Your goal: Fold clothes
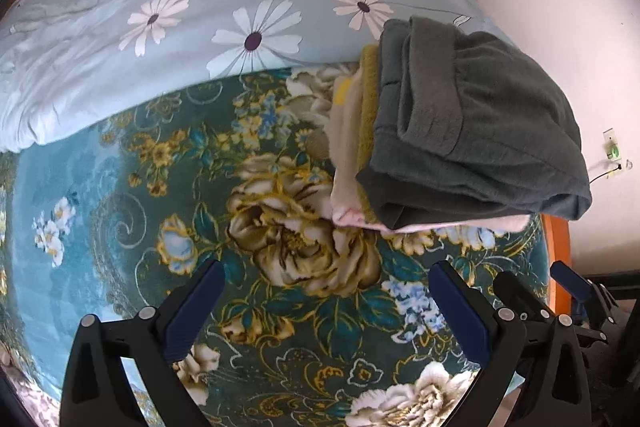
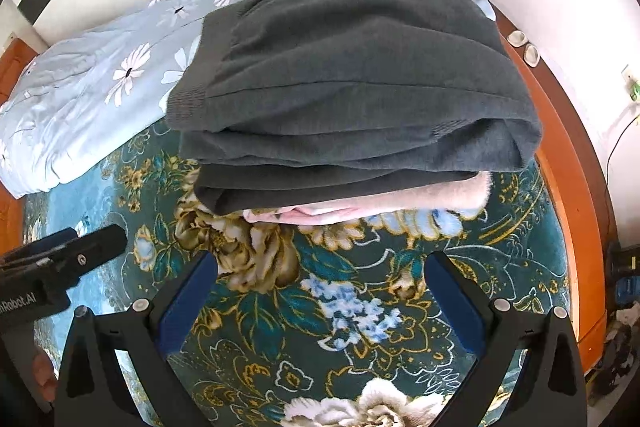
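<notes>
Left tool (image 1: 326, 285): jaws spread wide, nothing between them, pointing steeply down at the teal floral blanket (image 1: 120, 195) on the bed. Blue pads (image 1: 196, 307) visible on the inner faces of the fingers, clear of any fabric.

Right tool (image 2: 320, 277): same state, jaws fully apart, empty, only blanket pattern showing in the gap. It sits just beside the left tool; in the left wrist view the right tool shows at the lower right edge, and in the right wrist view the left tool's black body shows at the lower left edge.

Beyond both tools: stack of folded clothes (image 2: 352, 87) lying on the blanket, apart from both tools, not touched by either. Directly ahead of the right tool, ahead and to the right of the left tool.

Stack make-up: dark grey garment (image 1: 480, 131) on top, folded in several layers, ribbed band visible at its left end. Under it a pink fleece item (image 2: 400, 203) sticking out along the near edge. In the left wrist view a mustard-yellow piece (image 1: 370, 107) shows at the stack's left side, between grey and pink.

Further back: light blue daisy-print duvet (image 1: 200, 11) bunched across the far half of the bed, its edge overlapping the blanket. Far edge of the stack lies against it.

Orange wooden bed frame (image 2: 560, 163) runs along the right side; white wall (image 2: 560, 7) with an outlet behind it.
</notes>
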`<action>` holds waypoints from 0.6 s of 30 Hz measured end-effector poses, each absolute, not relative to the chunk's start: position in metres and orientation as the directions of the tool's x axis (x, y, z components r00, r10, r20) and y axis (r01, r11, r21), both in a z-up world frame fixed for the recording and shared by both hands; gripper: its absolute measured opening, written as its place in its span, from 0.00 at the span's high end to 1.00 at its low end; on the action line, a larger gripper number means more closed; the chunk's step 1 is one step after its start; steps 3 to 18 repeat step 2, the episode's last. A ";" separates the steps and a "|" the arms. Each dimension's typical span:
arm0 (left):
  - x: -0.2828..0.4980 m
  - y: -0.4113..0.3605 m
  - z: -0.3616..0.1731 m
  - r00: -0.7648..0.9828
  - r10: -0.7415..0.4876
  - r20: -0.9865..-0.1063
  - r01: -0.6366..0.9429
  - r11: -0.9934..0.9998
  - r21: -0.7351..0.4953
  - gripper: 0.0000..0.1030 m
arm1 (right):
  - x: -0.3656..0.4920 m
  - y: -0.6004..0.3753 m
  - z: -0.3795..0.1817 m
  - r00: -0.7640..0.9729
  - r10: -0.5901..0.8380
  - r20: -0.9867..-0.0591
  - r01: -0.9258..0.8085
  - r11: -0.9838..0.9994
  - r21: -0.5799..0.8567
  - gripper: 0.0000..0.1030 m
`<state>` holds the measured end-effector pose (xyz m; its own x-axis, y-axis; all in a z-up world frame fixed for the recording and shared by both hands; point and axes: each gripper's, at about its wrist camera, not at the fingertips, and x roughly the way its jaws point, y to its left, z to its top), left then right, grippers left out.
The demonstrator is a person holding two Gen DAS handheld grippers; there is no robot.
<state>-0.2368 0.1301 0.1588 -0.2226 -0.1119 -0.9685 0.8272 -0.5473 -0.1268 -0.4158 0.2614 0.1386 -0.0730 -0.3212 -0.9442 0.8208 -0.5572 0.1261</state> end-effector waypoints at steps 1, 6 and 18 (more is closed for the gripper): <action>-0.239 0.130 0.159 -0.224 -0.111 -0.968 0.826 -0.549 -0.128 0.00 | -0.418 0.261 0.138 -0.074 -0.320 -0.945 0.819 -0.560 0.126 0.00; -0.240 0.130 0.160 -0.225 -0.110 -0.968 0.825 -0.551 -0.129 0.00 | -0.420 0.261 0.138 -0.072 -0.320 -0.945 0.817 -0.562 0.128 0.00; -0.240 0.130 0.160 -0.225 -0.110 -0.968 0.825 -0.551 -0.129 0.00 | -0.420 0.261 0.138 -0.072 -0.320 -0.945 0.817 -0.562 0.128 0.00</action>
